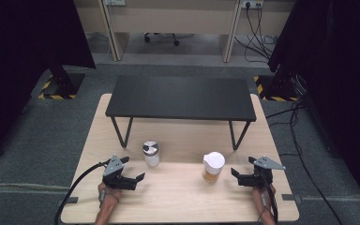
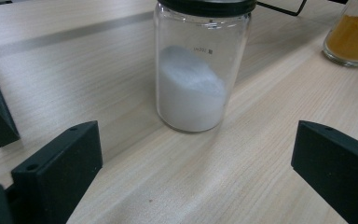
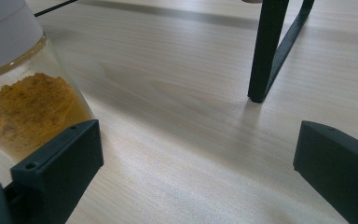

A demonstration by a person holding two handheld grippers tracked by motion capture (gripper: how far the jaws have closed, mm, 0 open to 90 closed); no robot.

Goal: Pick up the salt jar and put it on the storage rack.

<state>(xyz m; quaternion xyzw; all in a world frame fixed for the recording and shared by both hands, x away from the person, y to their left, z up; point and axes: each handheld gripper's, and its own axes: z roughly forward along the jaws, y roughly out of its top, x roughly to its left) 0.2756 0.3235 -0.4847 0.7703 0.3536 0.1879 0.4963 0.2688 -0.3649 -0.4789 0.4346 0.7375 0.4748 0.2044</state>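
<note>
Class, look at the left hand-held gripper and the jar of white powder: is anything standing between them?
Nothing visible. The left hand-held gripper is open, facing the white powder jar, with bare table between them.

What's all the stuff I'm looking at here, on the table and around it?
Jar of white powder: one, clear glass, dark lid, table's left half.
Jar of orange powder: one, clear glass, white lid, table's right half.
Small shelf: one, black, standing on the table behind both jars.
Table: one, light wood.
Office chair base: one, black, far floor.
Left gripper: one, black, jaws open, near white jar.
Right gripper: one, black, jaws open, near orange jar.
</note>
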